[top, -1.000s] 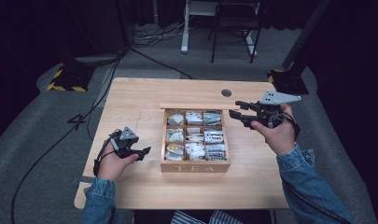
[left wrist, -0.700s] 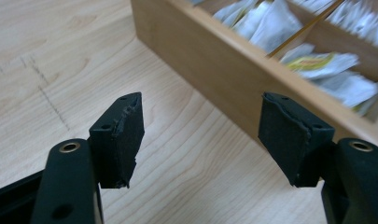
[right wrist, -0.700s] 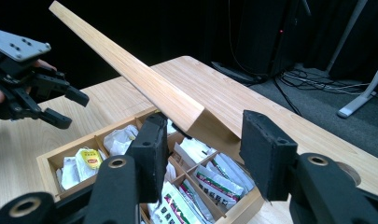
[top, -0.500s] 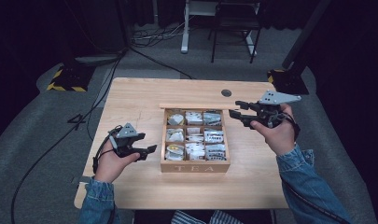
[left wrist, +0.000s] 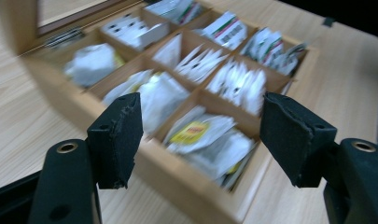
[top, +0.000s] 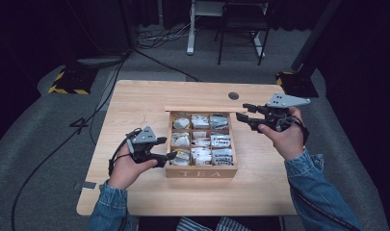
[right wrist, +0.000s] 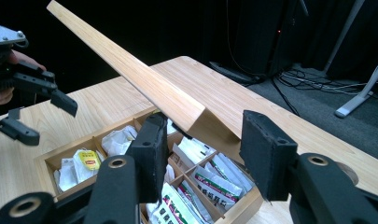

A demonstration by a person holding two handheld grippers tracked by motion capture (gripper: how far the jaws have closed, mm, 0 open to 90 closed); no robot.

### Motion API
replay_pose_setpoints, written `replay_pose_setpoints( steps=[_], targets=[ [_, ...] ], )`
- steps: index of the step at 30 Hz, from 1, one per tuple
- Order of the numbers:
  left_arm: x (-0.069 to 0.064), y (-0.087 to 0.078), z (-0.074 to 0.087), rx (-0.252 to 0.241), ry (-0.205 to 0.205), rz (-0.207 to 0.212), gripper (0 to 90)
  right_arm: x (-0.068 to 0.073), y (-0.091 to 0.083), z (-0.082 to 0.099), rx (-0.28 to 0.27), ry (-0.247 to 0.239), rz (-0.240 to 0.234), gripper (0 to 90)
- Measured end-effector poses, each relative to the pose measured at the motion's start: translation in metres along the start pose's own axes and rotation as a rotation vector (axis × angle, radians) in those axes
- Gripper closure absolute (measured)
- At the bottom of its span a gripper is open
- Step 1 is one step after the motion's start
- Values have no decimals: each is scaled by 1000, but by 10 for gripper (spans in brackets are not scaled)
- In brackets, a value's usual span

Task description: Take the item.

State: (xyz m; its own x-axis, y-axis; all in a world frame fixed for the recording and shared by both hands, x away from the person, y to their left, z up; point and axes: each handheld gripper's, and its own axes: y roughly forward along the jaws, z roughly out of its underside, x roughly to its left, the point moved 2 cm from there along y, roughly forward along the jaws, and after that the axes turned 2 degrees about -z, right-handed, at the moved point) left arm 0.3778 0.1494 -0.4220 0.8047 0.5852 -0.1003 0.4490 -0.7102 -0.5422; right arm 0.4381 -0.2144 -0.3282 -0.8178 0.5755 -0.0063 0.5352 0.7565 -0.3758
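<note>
A wooden tea box (top: pixel 202 172) marked TEA stands mid-table, its compartments full of tea bags. Its lid (top: pixel 202 109) stands raised along the back edge. My right gripper (top: pixel 241 119) is at the lid's right end; in the right gripper view the jaws (right wrist: pixel 203 144) straddle the lid's end corner (right wrist: pixel 196 116) and appear shut on it. My left gripper (top: pixel 169 158) hovers open at the box's front-left corner. Between its pads (left wrist: pixel 200 135) lies a tea bag with a yellow label (left wrist: pixel 196 133), untouched. The left gripper (right wrist: pixel 49 120) also appears far left in the right gripper view.
A round cable hole (top: pixel 233 96) sits in the table behind the box. A black cable (top: pixel 101 103) trails off the table's left side to the floor. A black-and-yellow striped base (top: pixel 67 82) and a chair (top: pixel 240 29) stand beyond the table.
My left gripper has moved right toward the box's front-left corner and risen slightly. The right gripper and the lid have kept still.
</note>
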Motion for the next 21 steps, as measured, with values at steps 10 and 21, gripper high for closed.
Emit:
replay_pose_setpoints(
  steps=[10,21],
  targets=[
    [-20,29,-16,10,55,79,317,0,1,1,2,2,3,525],
    [-42,61,-36,14,106,144,319,-1,2,0,0,3,6,526]
  ],
)
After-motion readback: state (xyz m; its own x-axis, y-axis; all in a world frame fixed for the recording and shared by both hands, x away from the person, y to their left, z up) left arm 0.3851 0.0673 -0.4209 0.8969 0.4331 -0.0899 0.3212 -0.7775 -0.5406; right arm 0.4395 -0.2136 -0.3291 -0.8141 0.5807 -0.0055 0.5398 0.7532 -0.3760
